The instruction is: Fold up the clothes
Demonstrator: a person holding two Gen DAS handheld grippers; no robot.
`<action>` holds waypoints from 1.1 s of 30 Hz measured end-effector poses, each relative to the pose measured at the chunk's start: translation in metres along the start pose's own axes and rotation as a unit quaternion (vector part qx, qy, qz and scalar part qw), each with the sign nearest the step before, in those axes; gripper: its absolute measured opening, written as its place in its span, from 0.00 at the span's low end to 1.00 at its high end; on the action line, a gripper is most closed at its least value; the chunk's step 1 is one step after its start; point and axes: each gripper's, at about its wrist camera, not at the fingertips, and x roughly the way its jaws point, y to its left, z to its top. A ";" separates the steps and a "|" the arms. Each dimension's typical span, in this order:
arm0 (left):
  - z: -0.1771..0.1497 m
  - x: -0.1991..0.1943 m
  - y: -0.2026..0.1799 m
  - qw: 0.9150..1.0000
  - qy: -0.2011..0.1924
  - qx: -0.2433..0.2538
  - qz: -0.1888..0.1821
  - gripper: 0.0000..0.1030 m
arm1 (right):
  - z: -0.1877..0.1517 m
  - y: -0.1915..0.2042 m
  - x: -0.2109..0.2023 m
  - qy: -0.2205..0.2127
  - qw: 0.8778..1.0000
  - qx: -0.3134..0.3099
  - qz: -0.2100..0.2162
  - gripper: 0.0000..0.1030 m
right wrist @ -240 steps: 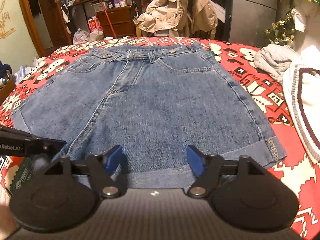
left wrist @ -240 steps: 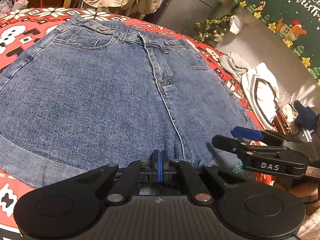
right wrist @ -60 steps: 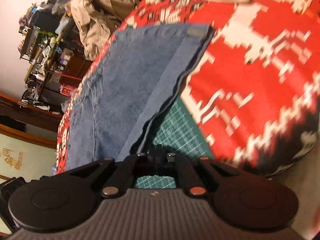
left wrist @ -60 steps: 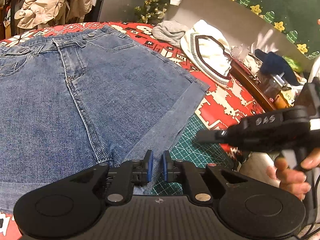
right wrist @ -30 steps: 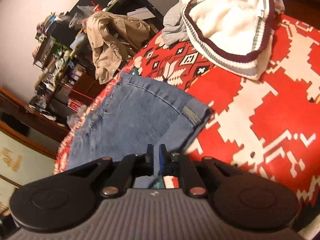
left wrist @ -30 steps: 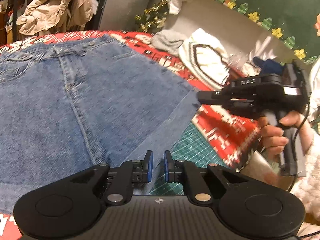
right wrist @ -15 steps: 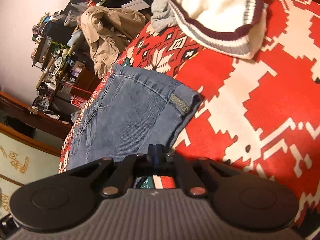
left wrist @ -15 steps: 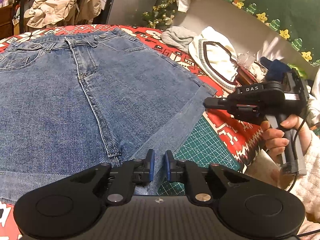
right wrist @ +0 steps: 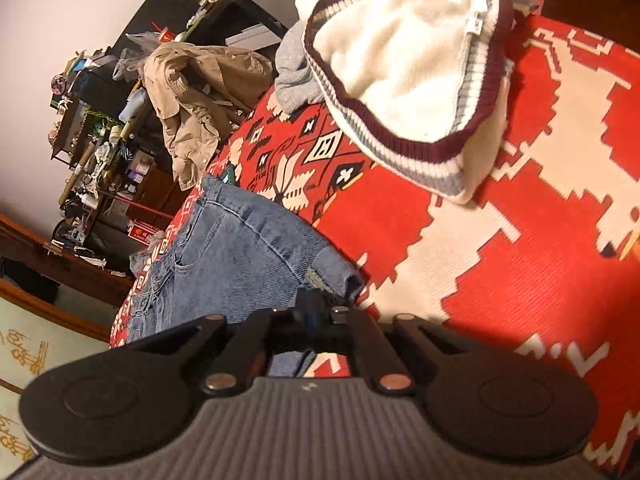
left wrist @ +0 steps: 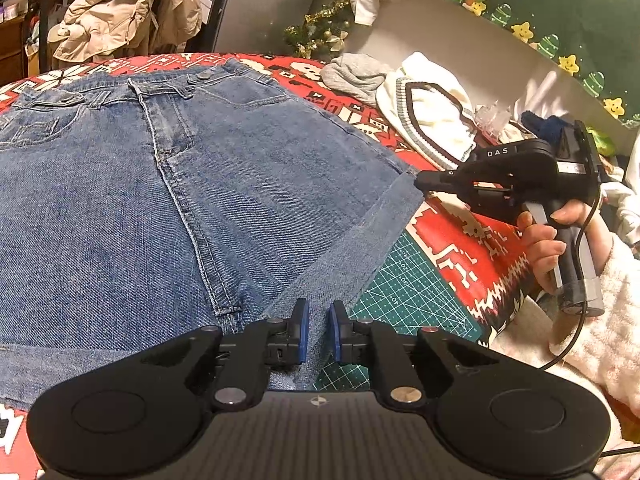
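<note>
**Denim shorts flat on the table, both grippers at the right leg's hem**

No container shows in either view; the clothes lie straight on the table [left wrist: 460, 236], which is covered by a red patterned cloth [right wrist: 520, 280] with a green cutting mat [left wrist: 404, 292] showing under its near edge.

The denim shorts [left wrist: 160, 200] lie spread out, front side up. In the left wrist view the waistband sits at 12 o'clock and the leg hems at 6 o'clock, so the fly seam runs down the picture from top to bottom. The garment's wider span runs across, from 9 to 3 o'clock. The cuffed right leg hem slants from the middle bottom out toward 3 o'clock.

The left gripper [left wrist: 318, 330] is low at 6 o'clock, its blue-padded fingers [left wrist: 301, 328] a narrow gap apart with the hem's denim between them; whether the pads press on it cannot be told.

The right gripper [right wrist: 318, 314], held by a hand [left wrist: 544, 248] in a fluffy white sleeve, reaches the outer corner of the cuff at 3 o'clock. Its fingers have just been closing and are now together, and in the right wrist view the cuff corner bunches up right at their tips, apparently pinched.

A white knit sweater [right wrist: 404, 72] with a dark red trim and a grey garment [left wrist: 352, 74] lie beyond the shorts toward 2 o'clock. A beige jacket [left wrist: 128, 8] hangs behind the table at 11 o'clock.
</note>
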 end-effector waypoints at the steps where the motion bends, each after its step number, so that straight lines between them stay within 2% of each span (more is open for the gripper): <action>1: 0.000 0.000 0.000 1.000 0.000 -0.001 0.000 0.12 | 0.000 0.000 -0.001 -0.001 1.000 0.002 -0.001 0.00; 3: 0.001 0.000 0.000 1.000 0.001 0.000 0.000 0.12 | 0.000 0.001 -0.007 -0.009 1.000 0.005 -0.011 0.00; 6: 0.001 0.000 0.000 1.000 0.003 0.003 0.000 0.12 | 0.006 0.000 -0.014 -0.021 0.999 0.004 -0.037 0.07; 8: 0.002 0.000 0.000 1.000 0.004 0.001 0.000 0.12 | 0.010 -0.001 -0.018 -0.017 0.999 0.015 -0.023 0.07; 11: 0.001 0.000 0.001 1.000 0.003 -0.001 -0.001 0.12 | 0.013 0.009 -0.019 -0.011 1.000 -0.004 -0.015 0.08; 13: 0.001 0.000 0.000 1.000 0.002 -0.001 -0.002 0.12 | 0.013 0.010 -0.015 -0.004 1.000 -0.003 -0.030 0.08; 14: 0.001 0.000 0.000 1.000 0.002 -0.001 -0.002 0.12 | 0.013 0.011 -0.012 0.000 0.999 -0.002 -0.039 0.08; 16: 0.001 0.000 0.001 1.000 0.002 -0.002 -0.003 0.12 | 0.013 0.004 -0.010 -0.001 0.999 0.010 -0.043 0.00; 19: 0.000 0.000 0.003 1.000 0.001 -0.005 -0.006 0.12 | 0.014 0.000 -0.014 -0.001 0.999 0.014 -0.048 0.00; 21: 0.001 0.000 0.002 1.000 0.003 -0.003 -0.007 0.12 | 0.015 0.007 -0.020 0.004 0.999 -0.005 -0.053 0.09; 23: 0.003 0.001 0.002 1.000 0.009 -0.002 -0.009 0.13 | 0.014 0.020 -0.028 0.007 0.998 -0.041 -0.055 0.11; 25: 0.005 0.002 0.000 1.000 0.013 0.000 -0.011 0.18 | 0.011 0.034 -0.036 0.014 0.996 -0.073 -0.057 0.18; 26: 0.006 0.002 -0.002 1.000 0.015 0.001 -0.014 0.24 | 0.009 0.041 -0.039 0.019 0.995 -0.084 -0.058 0.21; 27: 0.006 0.002 -0.003 1.000 0.017 0.002 -0.018 0.31 | 0.007 0.048 -0.043 0.025 0.993 -0.095 -0.059 0.30; 29: 0.007 0.003 -0.008 1.000 0.019 0.005 -0.018 0.37 | 0.001 0.059 -0.048 0.040 0.991 -0.110 -0.062 0.35; 33: 0.009 0.005 -0.020 1.000 0.019 0.019 -0.002 0.44 | -0.016 0.084 -0.060 0.050 0.985 -0.149 -0.069 0.59</action>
